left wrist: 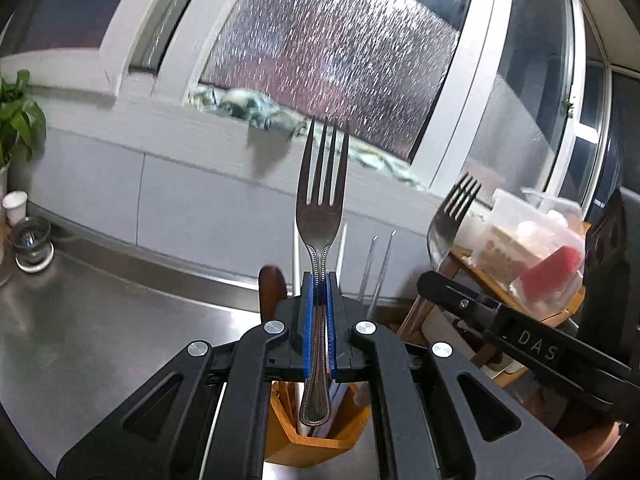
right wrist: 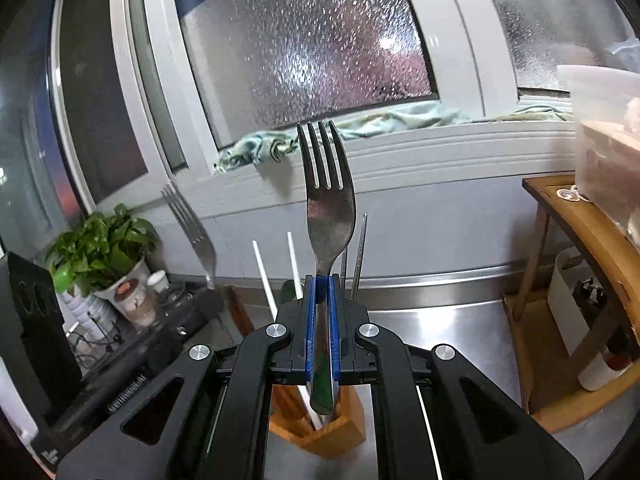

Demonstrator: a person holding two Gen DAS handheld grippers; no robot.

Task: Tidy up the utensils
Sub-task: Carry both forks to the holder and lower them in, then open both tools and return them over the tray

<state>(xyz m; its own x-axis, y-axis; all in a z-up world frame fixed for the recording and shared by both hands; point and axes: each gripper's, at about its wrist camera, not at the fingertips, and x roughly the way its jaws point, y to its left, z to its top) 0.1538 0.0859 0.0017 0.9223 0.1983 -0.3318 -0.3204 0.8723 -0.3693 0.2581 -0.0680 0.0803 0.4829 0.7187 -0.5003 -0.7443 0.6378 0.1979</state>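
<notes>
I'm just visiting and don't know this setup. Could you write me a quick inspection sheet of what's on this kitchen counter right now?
Surface: steel counter, bare where visible.
Job's things: two forks; beaded fork and plain fork, both tines up; wooden holder below with white chopsticks and metal chopsticks.
Clutter: potted plant, small cup, glass, plastic containers on a wooden shelf.
Grippers: left gripper shut on the beaded fork; right gripper shut on the plain fork.
Cables: thin wires beside the plant.
Surroundings: frosted window, crumpled cloth on its sill.
</notes>
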